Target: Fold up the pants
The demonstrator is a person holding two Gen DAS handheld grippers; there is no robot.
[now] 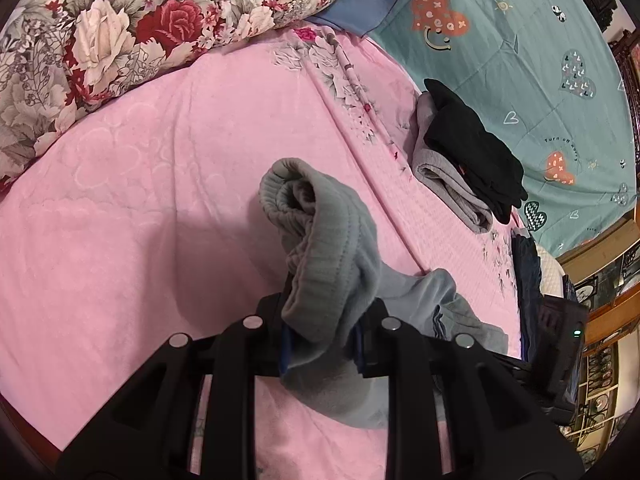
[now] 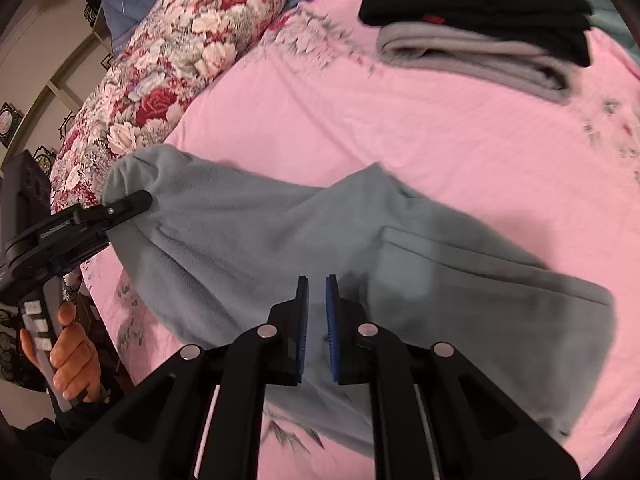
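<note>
Left gripper (image 1: pixel 320 332) is pinching the soft, floppy fleece pants (image 2: pixel 280 240) by the waistband — right gripper (image 2: pixel 317 320) is hovering slightly open, empty.

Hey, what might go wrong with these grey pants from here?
1. The left gripper pinches only a bunched waistband end of the grey pants; it may slip out.
2. The right gripper hangs above the cloth holding nothing, so the pants may sag and crease.
3. The folded stack lies nearby; dragged cloth might disturb it.

Home bedroom: bed w/ pink sheet (image 1: pixel 160 208), floral quilt (image 1: pixel 120 28), folded clothes stack (image 2: pixel 480 36).
</note>
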